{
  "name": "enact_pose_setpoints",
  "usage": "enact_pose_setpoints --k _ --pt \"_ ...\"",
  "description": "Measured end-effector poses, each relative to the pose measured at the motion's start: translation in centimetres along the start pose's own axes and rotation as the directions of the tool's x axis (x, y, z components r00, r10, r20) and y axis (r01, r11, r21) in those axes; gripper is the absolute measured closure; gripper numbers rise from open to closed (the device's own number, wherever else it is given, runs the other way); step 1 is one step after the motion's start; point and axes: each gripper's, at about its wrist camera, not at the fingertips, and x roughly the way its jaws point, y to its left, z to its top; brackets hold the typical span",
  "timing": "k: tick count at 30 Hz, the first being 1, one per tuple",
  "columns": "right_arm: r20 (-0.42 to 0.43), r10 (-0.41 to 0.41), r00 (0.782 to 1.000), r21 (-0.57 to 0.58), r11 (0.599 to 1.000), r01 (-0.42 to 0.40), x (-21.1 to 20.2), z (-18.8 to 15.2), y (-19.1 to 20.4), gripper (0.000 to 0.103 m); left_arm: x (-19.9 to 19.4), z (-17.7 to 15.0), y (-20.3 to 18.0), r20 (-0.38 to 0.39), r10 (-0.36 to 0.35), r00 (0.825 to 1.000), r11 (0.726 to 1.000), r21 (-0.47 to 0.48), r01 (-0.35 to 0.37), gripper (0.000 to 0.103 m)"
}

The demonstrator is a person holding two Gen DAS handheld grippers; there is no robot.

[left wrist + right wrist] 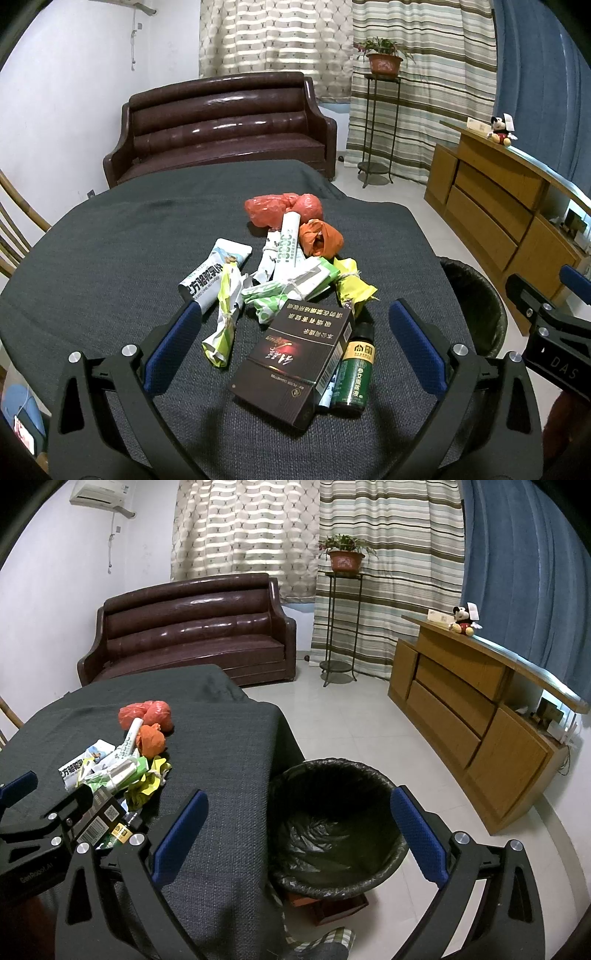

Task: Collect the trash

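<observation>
A heap of trash lies on the dark grey tablecloth. Nearest is a dark cigarette box with a small green bottle at its right. Behind them sit crumpled white, green and yellow wrappers, an orange bag and a red plastic bag. My left gripper is open, its blue pads on either side of the box and bottle without touching them. My right gripper is open and empty, held over the table's right edge and the black-lined bin. The trash pile shows at left there.
The bin stands on the floor right beside the table. A brown leather sofa is behind the table, a plant stand and a wooden cabinet at right. A wooden chair back is at far left.
</observation>
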Motion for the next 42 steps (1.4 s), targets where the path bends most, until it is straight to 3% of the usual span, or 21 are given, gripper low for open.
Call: enact_pose_setpoints --k 36,42 --pt "-0.005 0.003 1.0 0.001 1.0 -0.003 0.1 0.0 0.0 0.007 0.3 0.0 0.2 -0.007 0.0 1.0 1.0 -0.003 0.0 0.004" --pt "-0.009 0.003 1.0 0.006 1.0 -0.003 0.3 -0.9 0.5 0.007 0.8 -1.0 0.3 -0.019 -0.003 1.0 1.0 -0.003 0.003 0.009"
